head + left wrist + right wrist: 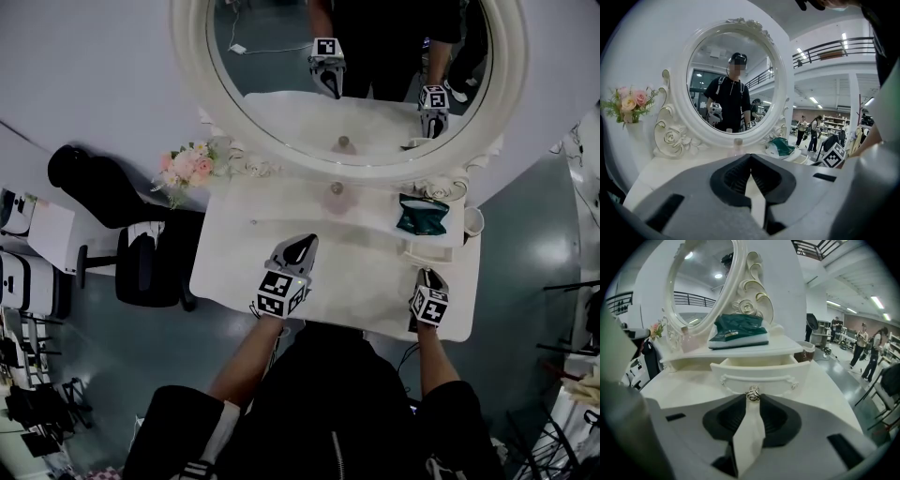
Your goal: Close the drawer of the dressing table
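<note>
The right gripper's (753, 398) fingertips were pinched shut on the jewelled knob (753, 393) of the drawer (759, 377), which stood pulled out (its inside showing) beneath the shelf (740, 351) at the dressing table's (679, 392) right rear corner. The left gripper (750, 157), jaws together and empty, hung near the front edge.

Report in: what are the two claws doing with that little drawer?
Right gripper shut on round silver knob of cream-white drawer; drawer stands open. Left gripper shut, empty, above white tabletop. Nothing seen blocking drawer's path.
</note>
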The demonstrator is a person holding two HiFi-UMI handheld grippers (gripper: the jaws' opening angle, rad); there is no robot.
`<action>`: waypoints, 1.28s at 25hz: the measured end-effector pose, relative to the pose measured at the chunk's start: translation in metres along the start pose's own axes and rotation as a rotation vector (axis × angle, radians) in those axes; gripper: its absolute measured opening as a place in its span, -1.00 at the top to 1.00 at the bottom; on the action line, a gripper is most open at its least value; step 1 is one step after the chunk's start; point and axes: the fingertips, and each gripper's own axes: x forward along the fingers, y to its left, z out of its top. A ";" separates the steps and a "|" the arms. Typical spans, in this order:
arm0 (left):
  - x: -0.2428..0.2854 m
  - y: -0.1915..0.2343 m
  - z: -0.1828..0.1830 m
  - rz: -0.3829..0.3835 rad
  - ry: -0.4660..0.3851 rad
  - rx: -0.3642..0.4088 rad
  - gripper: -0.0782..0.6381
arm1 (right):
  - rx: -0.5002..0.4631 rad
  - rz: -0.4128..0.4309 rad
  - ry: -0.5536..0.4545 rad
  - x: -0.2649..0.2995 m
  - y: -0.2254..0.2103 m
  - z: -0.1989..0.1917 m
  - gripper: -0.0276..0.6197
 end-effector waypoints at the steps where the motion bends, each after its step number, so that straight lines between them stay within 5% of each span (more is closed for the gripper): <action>1: 0.001 0.000 0.000 -0.001 0.000 -0.001 0.77 | 0.003 0.000 0.002 0.000 0.000 -0.001 0.62; 32: 0.026 0.026 0.003 0.034 0.018 -0.017 0.77 | -0.004 0.007 0.027 0.040 -0.011 0.027 0.63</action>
